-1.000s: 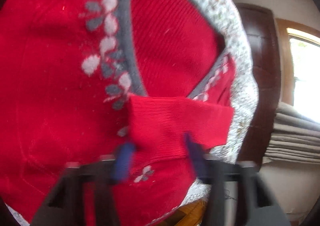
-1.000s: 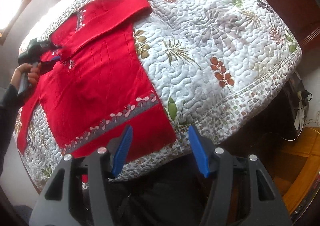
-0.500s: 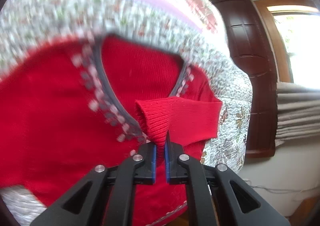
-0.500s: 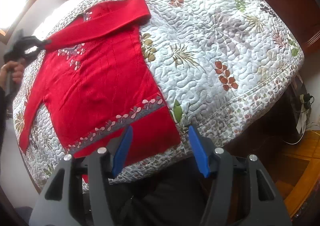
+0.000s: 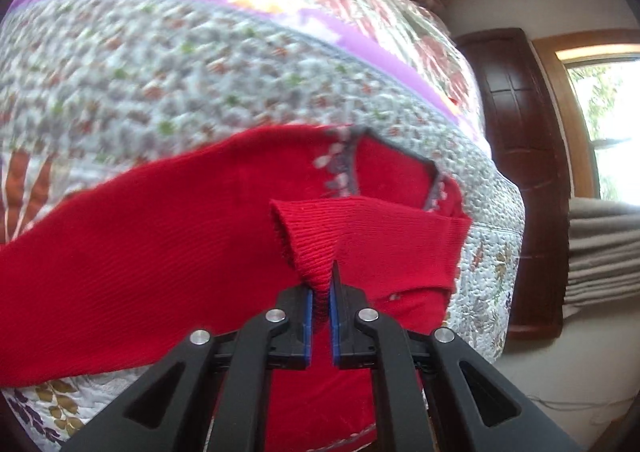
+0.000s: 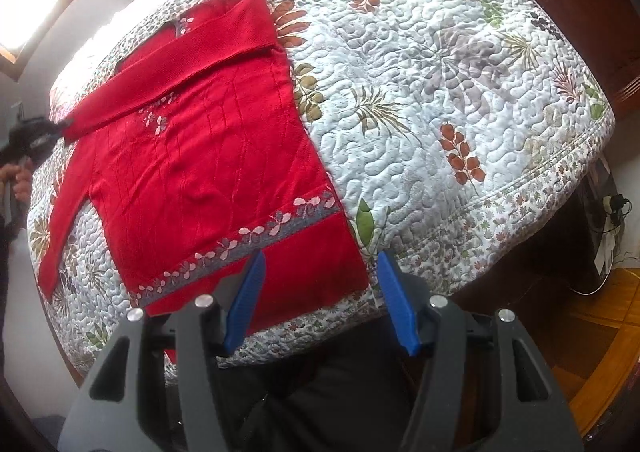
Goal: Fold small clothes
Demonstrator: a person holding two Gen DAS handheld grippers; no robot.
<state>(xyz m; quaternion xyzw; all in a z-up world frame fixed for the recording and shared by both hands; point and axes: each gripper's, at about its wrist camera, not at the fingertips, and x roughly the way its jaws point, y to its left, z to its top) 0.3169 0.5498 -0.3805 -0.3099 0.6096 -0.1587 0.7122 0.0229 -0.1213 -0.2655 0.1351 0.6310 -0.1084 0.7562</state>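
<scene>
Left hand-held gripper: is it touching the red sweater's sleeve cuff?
Touching. The left wrist view shows the left hand-held gripper shut on the sleeve cuff, red knit pinched between its blue pads.

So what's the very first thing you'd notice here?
The bright red sweater, lying flat on the leafy quilt, near the bed's front edge. One sleeve is pulled across its chest, with the cuff pinched in the left gripper. The right gripper hovers open over the hem.
</scene>
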